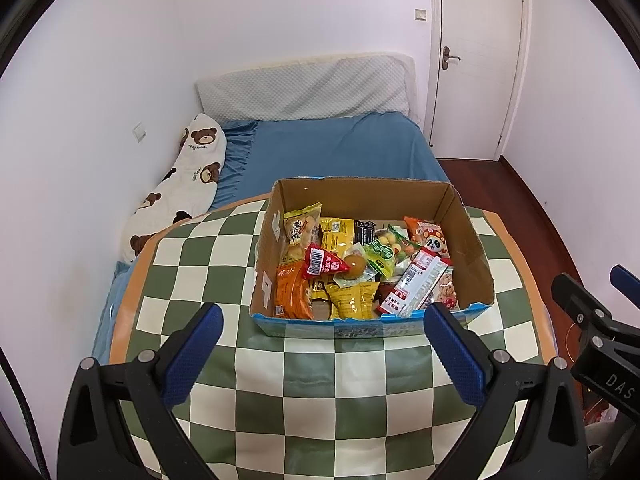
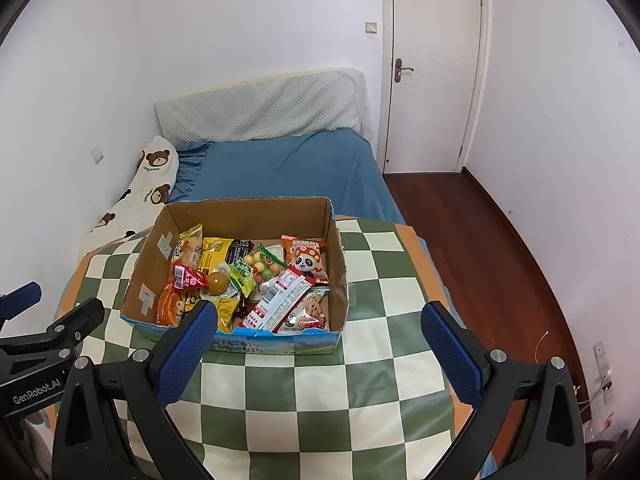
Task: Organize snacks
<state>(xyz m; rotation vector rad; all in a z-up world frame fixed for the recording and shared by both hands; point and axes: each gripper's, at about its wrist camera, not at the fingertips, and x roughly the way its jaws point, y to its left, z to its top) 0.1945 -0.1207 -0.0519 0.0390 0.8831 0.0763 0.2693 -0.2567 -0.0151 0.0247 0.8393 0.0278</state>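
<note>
Snacks (image 1: 360,268) all sit in cardboard box (image 1: 468,236), frame centre, on checked table (image 1: 320,380). We hold left gripper (image 1: 324,350) & right gripper (image 2: 320,350) wide, empty, w/ clear view over box.

Each tool, the left tool (image 1: 323,354) and the right tool (image 2: 319,354), is a black plastic frame with triangular cut-outs and round silver screws. Its two fingers (image 1: 456,360) carry textured blue pads. White lettering reads "GenRobot.AI" on the left tool's side and "DAS" on the right tool's.
</note>
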